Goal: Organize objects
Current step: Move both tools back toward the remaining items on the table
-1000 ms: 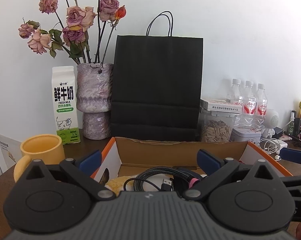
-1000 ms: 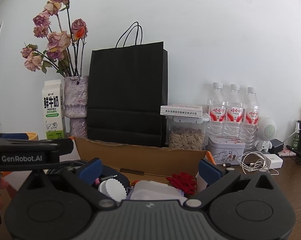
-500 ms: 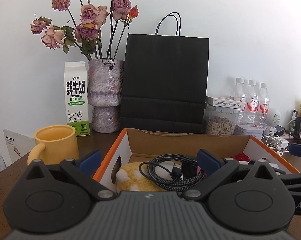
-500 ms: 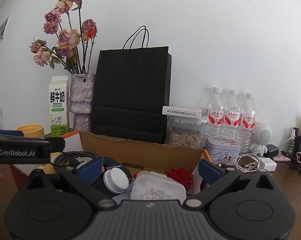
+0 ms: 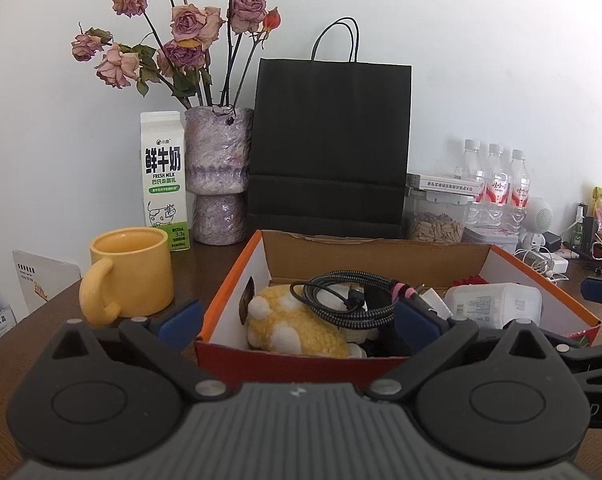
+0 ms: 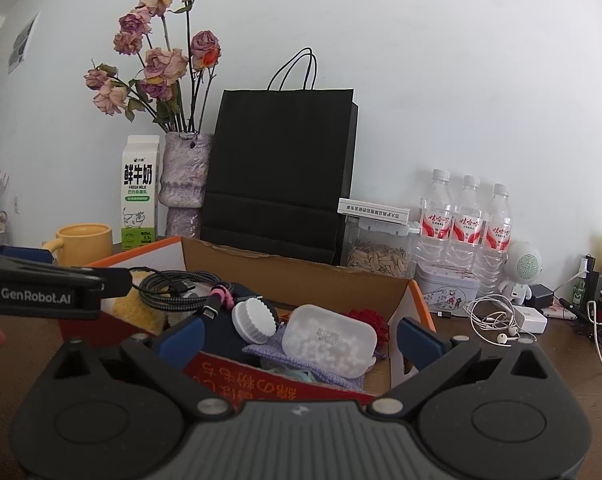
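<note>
Both tongs have drawn back from the cardboard box (image 5: 237, 280) — left tongs (image 5: 297, 318) and right tongs (image 6: 299, 334) spread, empty — so its contents look packed.

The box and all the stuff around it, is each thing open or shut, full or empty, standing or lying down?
Cardboard box: open, holding several things.
Braided cable: coiled, lying in the box.
Yellow plush toy: lying in the box.
Yellow mug: upright, inside hidden.
Milk carton: upright, shut.
Black paper bag: standing upright.
Water bottles: upright, capped.
Left tool: open, empty.
Right tool: open, empty.
</note>
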Motion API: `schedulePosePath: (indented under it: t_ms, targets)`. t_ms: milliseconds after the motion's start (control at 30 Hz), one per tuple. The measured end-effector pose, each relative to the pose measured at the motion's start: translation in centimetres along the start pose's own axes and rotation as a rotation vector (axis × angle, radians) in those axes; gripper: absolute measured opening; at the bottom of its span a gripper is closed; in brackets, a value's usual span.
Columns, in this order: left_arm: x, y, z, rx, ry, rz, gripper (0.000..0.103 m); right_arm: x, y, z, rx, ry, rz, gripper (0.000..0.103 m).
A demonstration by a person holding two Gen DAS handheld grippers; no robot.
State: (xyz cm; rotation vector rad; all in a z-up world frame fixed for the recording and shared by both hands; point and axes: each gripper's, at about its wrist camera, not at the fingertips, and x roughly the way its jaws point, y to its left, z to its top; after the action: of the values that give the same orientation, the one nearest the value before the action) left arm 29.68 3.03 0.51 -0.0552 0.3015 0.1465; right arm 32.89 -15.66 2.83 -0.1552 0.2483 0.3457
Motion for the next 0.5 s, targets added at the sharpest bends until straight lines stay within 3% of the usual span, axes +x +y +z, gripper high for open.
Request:
schedulePosePath:
  t_ms: [500]
  targets:
    - [-3.2, 1.4, -2.1, -0.016, 0.1, -0.009, 0.103, -3.8, 1.7, -2.0, -0.016, 0.114, 0.099, 0.103]
